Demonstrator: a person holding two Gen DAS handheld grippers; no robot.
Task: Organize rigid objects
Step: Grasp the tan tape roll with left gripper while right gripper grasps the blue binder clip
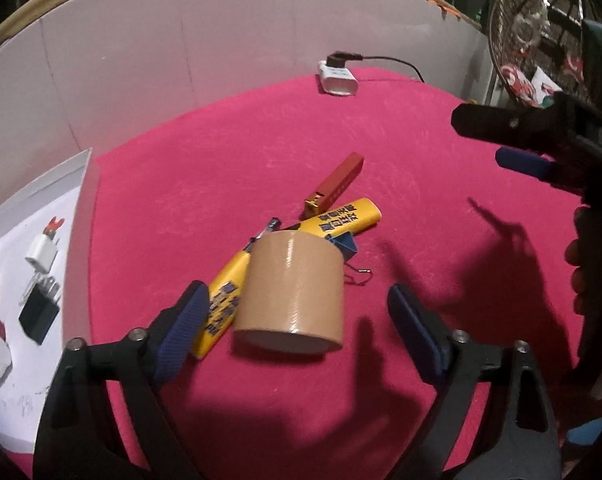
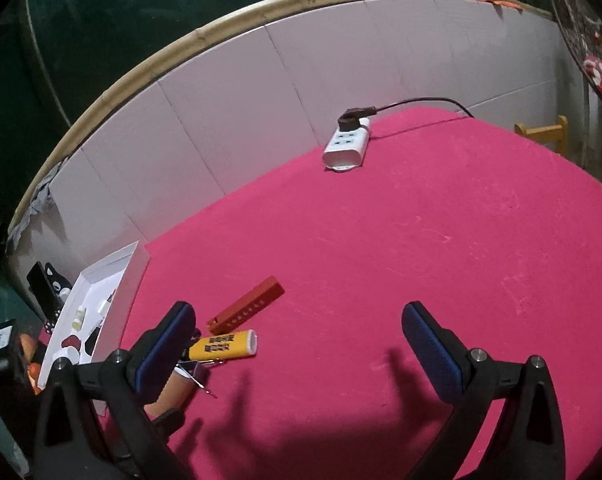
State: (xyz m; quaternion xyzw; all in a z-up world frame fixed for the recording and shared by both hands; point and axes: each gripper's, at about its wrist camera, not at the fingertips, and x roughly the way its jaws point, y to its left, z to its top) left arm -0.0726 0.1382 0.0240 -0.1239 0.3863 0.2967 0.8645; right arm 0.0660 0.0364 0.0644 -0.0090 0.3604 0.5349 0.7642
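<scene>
Left claw (image 1: pixel 293 320) and right claw (image 2: pixel 297 356) gape wide, apparently holding nothing.

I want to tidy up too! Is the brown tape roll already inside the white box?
No, the brown tape roll sits on the pink table, outside the white box.

1. The worktop (image 2: pixel 421 240) is covered in magenta felt-like cloth.
2. It is backed by a white panelled board (image 2: pixel 261 92) edged with a bamboo-like rail (image 2: pixel 149 64).
3. Darkness is seen beyond the board.
4. Hard shadows are cast across the near cloth.
5. A white power strip (image 2: pixel 347 144) is placed by the board.
</scene>
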